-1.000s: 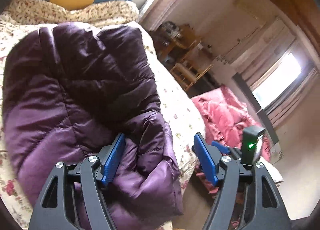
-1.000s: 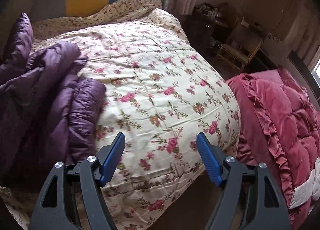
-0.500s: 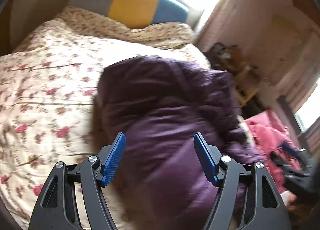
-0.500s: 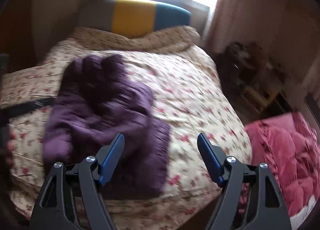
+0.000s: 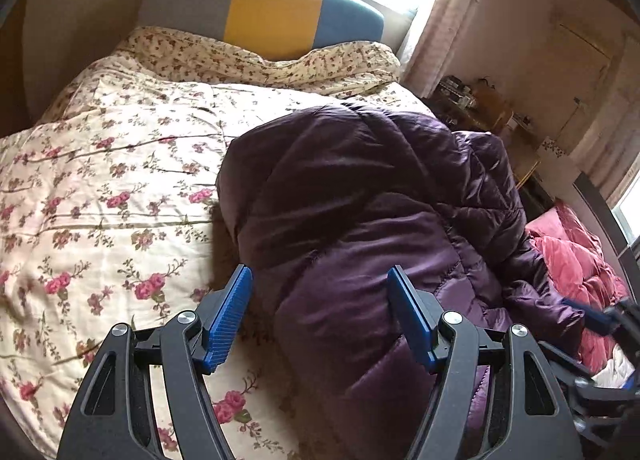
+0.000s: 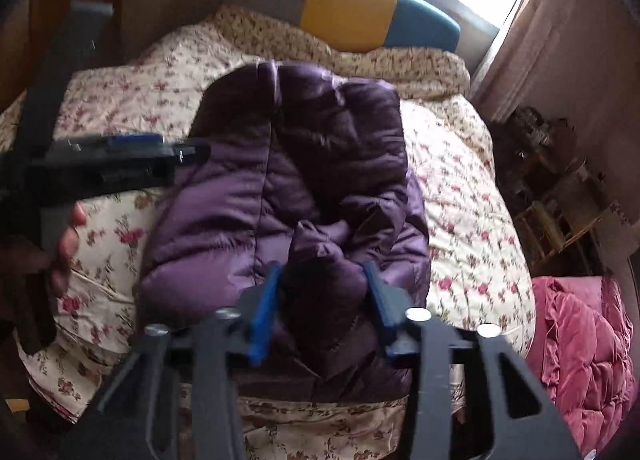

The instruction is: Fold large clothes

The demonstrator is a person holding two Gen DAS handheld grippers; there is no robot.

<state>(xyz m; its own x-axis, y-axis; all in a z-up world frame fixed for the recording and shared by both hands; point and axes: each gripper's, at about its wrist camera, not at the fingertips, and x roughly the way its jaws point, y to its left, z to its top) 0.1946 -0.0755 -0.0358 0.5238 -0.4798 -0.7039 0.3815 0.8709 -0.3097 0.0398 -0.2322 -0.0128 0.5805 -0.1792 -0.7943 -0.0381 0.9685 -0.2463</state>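
My right tool [image 6: 320, 302] is closing on a puffy fold of the purple jacket [image 6: 304, 188], mid-frame on the bed [image 6: 472, 196]; slick padding may squeeze out. My left tool [image 5: 320, 316] gapes, empty.

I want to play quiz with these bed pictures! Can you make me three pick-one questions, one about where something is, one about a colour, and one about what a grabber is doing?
1. Where does the purple puffer jacket lie?
A. on the floral quilt
B. on the floor
C. on a chair

2. What colour is the middle band of the headboard?
A. red
B. yellow
C. green

3. What is between the pads of the right gripper?
A. nothing
B. a pillow
C. a fold of the jacket

Answers: 1 A, quilt shows all around the jacket. 2 B, yellow sits between grey and blue. 3 C, its jaws are closing with purple fabric bunched between the pads.
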